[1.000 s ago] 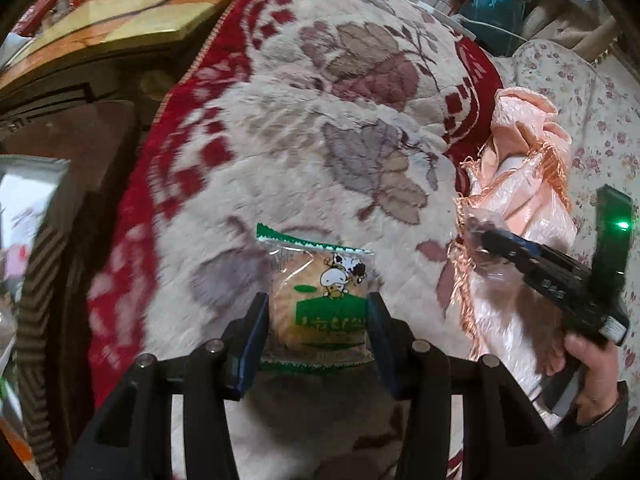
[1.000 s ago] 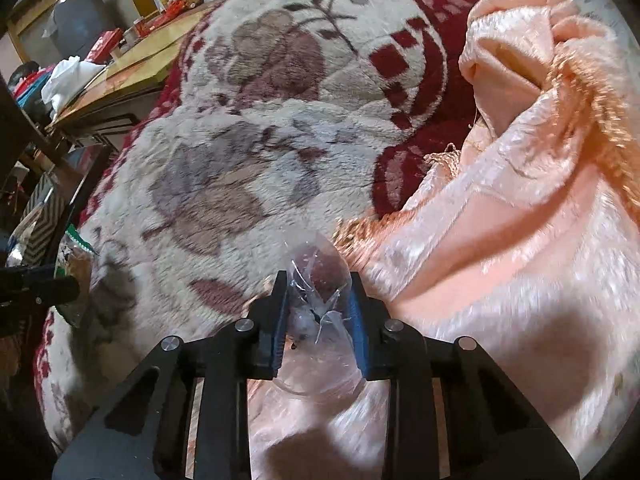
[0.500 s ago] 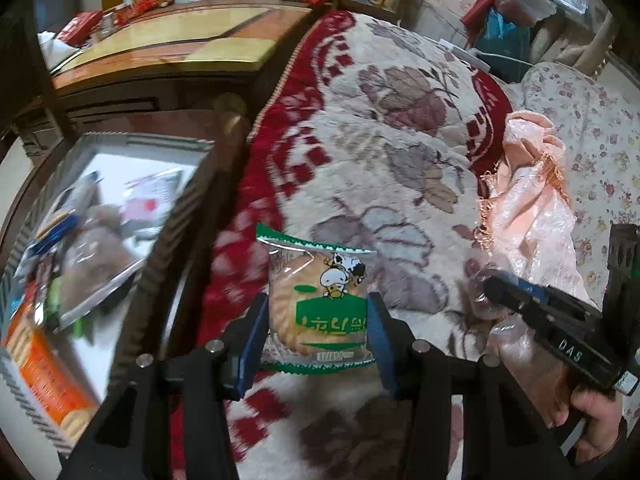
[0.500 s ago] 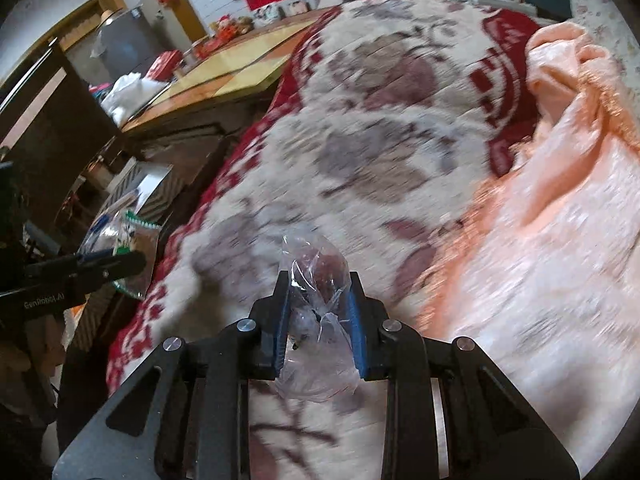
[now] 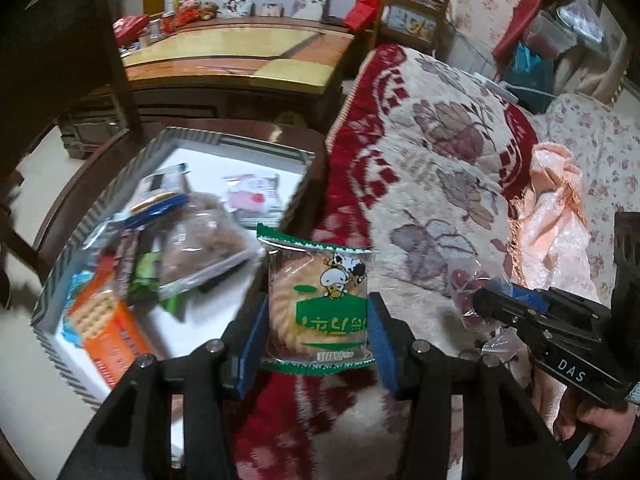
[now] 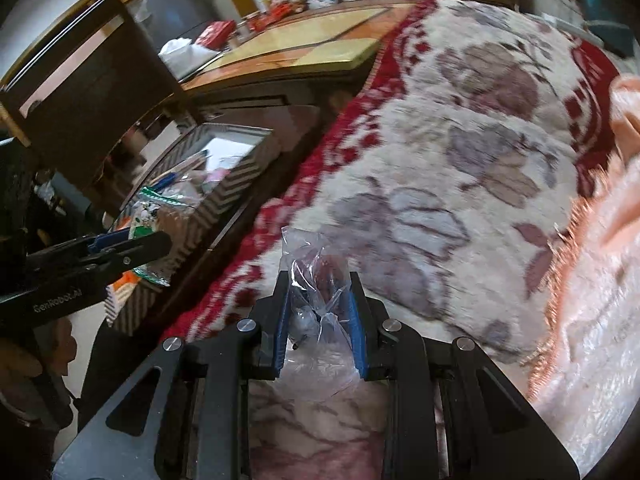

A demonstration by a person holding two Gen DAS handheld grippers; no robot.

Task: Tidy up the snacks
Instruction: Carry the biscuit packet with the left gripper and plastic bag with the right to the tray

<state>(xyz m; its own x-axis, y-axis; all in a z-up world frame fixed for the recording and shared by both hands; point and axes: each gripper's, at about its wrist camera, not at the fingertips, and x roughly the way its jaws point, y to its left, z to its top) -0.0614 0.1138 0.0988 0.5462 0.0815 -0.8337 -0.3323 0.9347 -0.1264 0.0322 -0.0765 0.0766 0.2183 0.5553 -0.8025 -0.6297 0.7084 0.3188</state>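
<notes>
The left gripper (image 5: pixel 318 324) is clamped on a biscuit packet (image 5: pixel 317 308) (clear wrap, green serrated edges, cartoon cow on a green label); both blue fingers (image 5: pixel 380 344) press against the packet's sides. The packet is held in the air above the edge of a red-and-cream floral blanket (image 5: pixel 432 168), just beside a box (image 5: pixel 188 140) with a striped rim. The box contains several snack packs, including an orange cracker pack (image 5: pixel 108 328) and a clear pack of brown items (image 5: pixel 200 248); motion blur obscures the rest.

The right gripper (image 6: pixel 319 320) is closed on a clear plastic bag (image 6: pixel 316 276) holding small dark red pieces. The bag is suspended above the same blanket, near a peach fringed cloth (image 6: pixel 600 300). In the left wrist view this gripper (image 5: pixel 476 304) appears at the right with the bag (image 5: pixel 466 296) between its fingers
</notes>
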